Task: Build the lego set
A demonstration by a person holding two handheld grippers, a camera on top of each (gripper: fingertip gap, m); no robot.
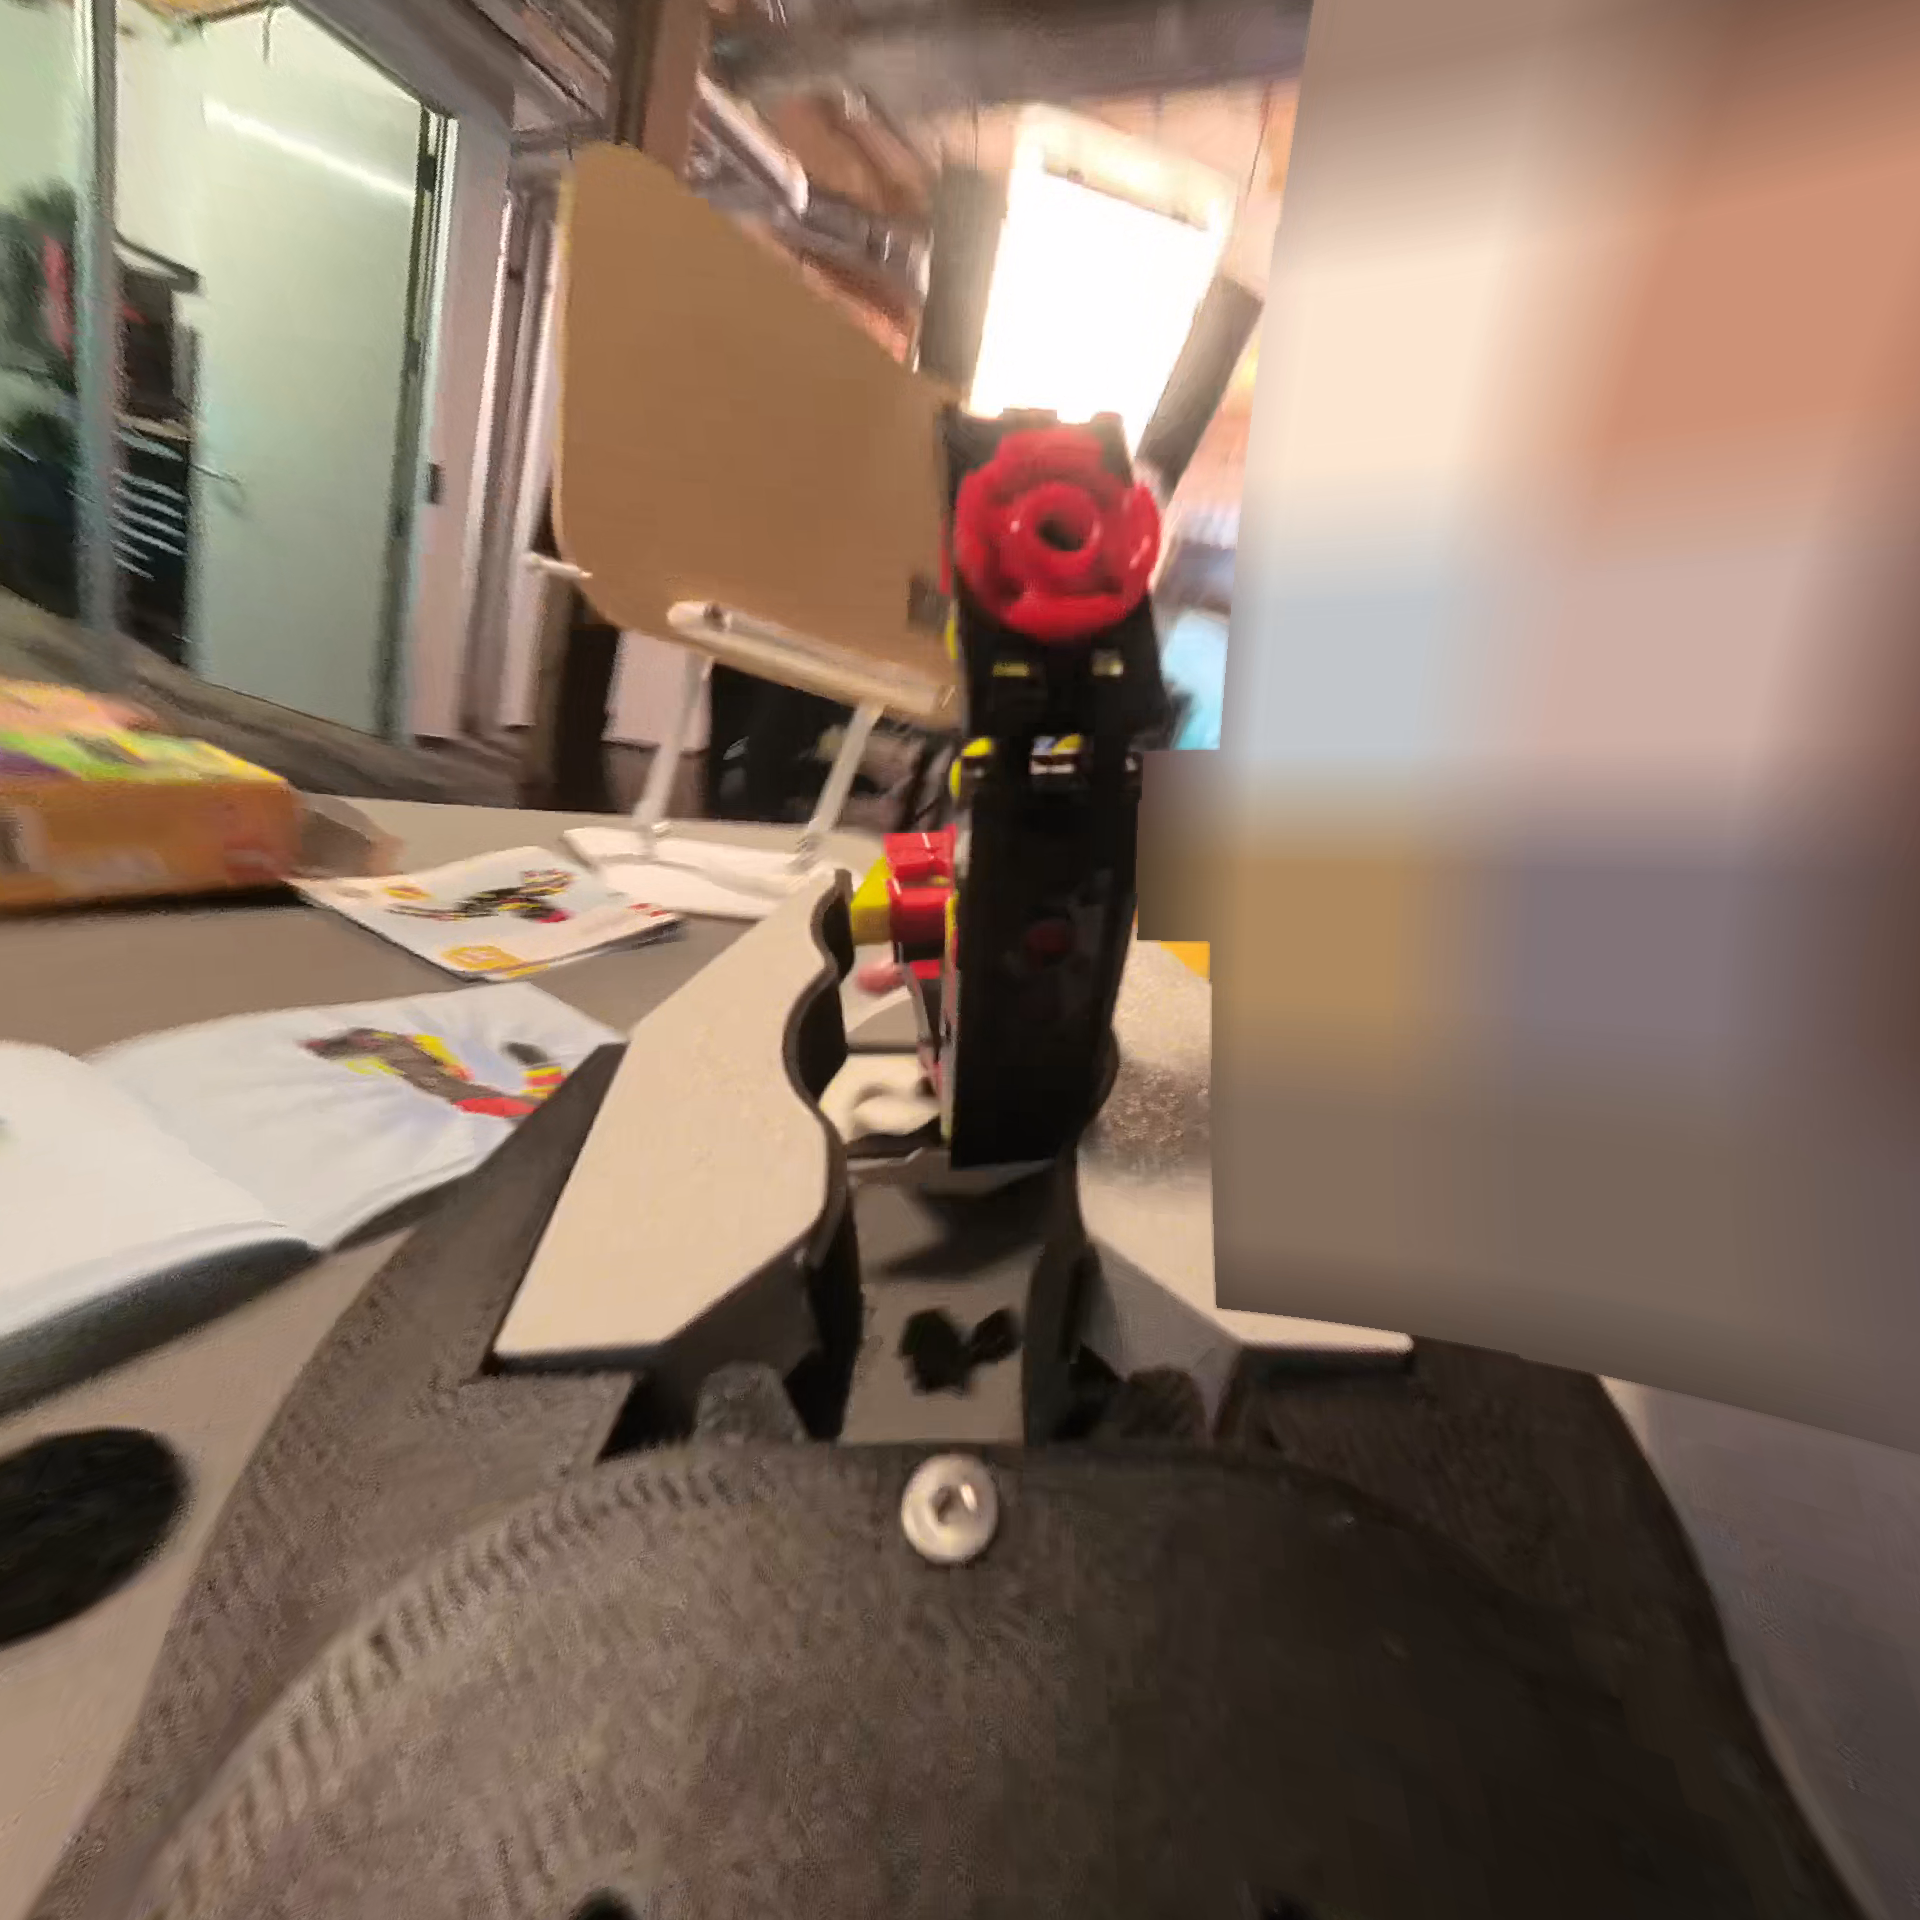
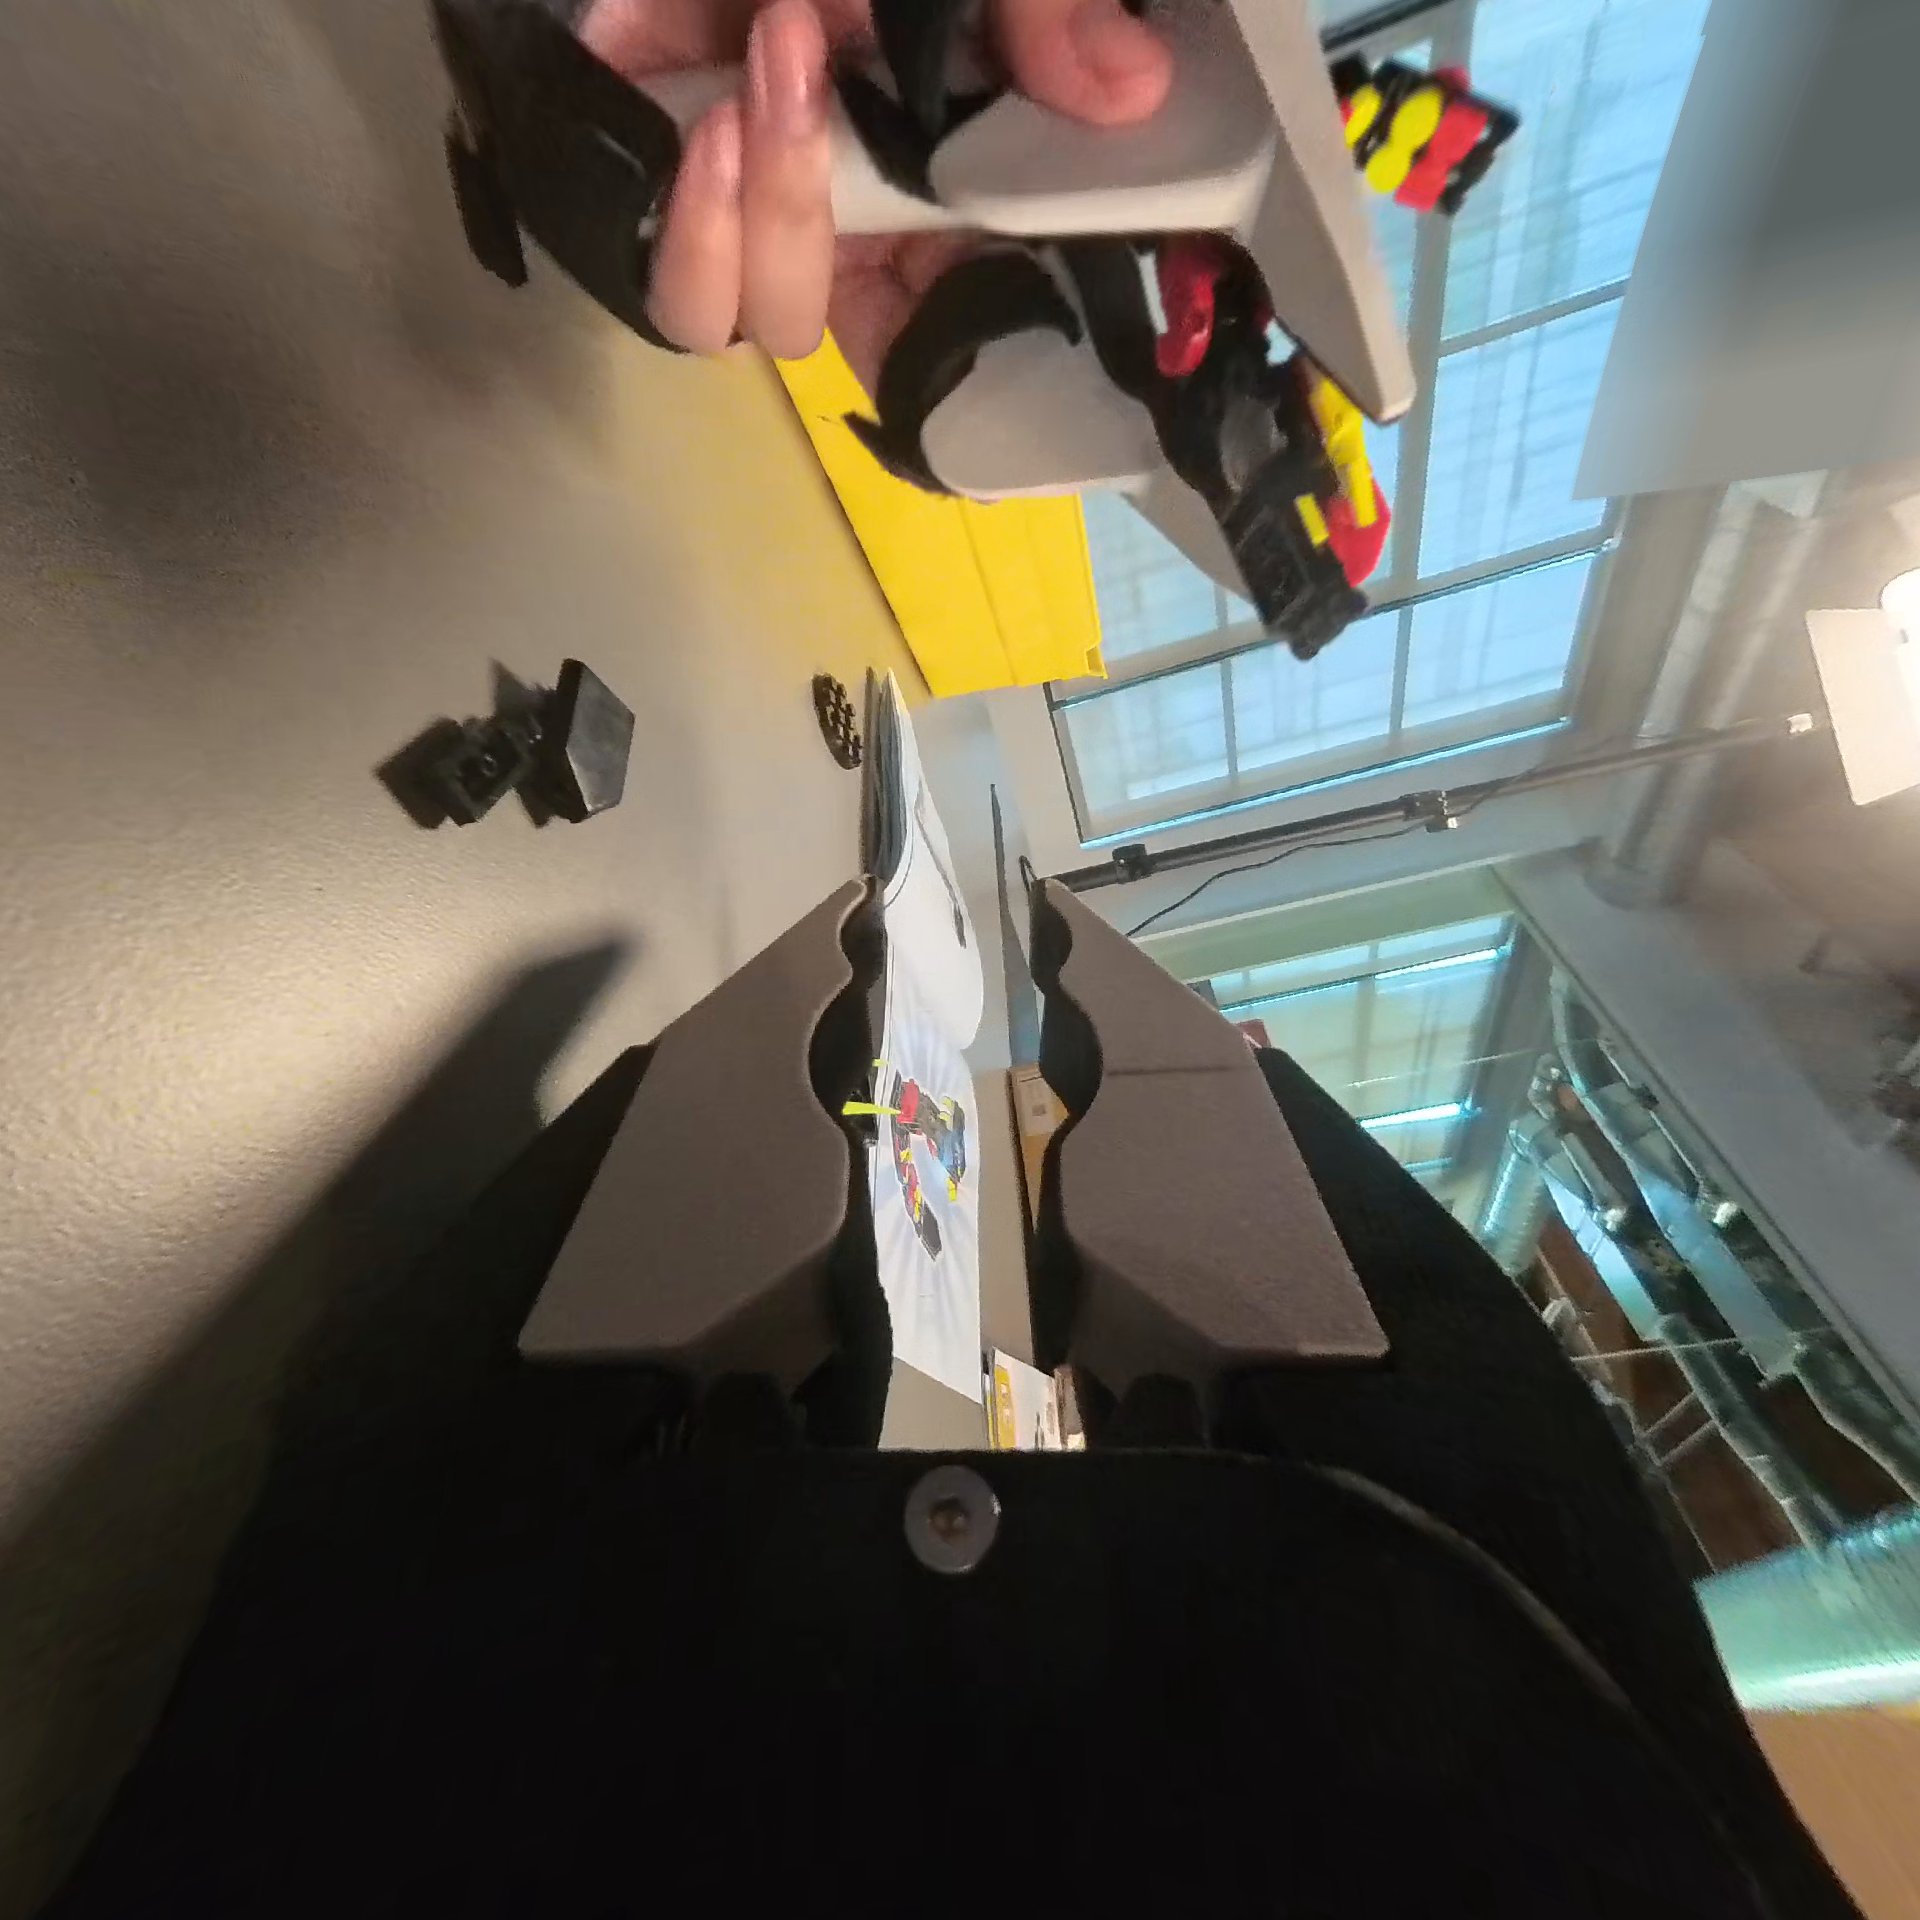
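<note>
My left gripper (image 1: 977,935) is shut on a partly built lego model (image 1: 1039,831) and holds it upright above the table. The model is black with yellow and red bricks and has a red round piece (image 1: 1055,545) near its top. A blurred patch hides the gripper's right finger. In the right wrist view the same model (image 2: 1288,582) shows at the top, gripped between the left gripper's grey fingers (image 2: 1330,229), with a person's hand (image 2: 748,177) on that gripper. My right gripper (image 2: 956,904) is open and empty, turned on its side below the model.
Loose black lego pieces (image 2: 520,748) and a small black round piece (image 2: 836,717) lie on the grey table (image 2: 260,520). A yellow box (image 2: 935,520) sits beyond them. An open instruction booklet (image 1: 312,1122), a second booklet (image 1: 499,909), an orange box (image 1: 125,821) and a chair (image 1: 748,468) are to the left.
</note>
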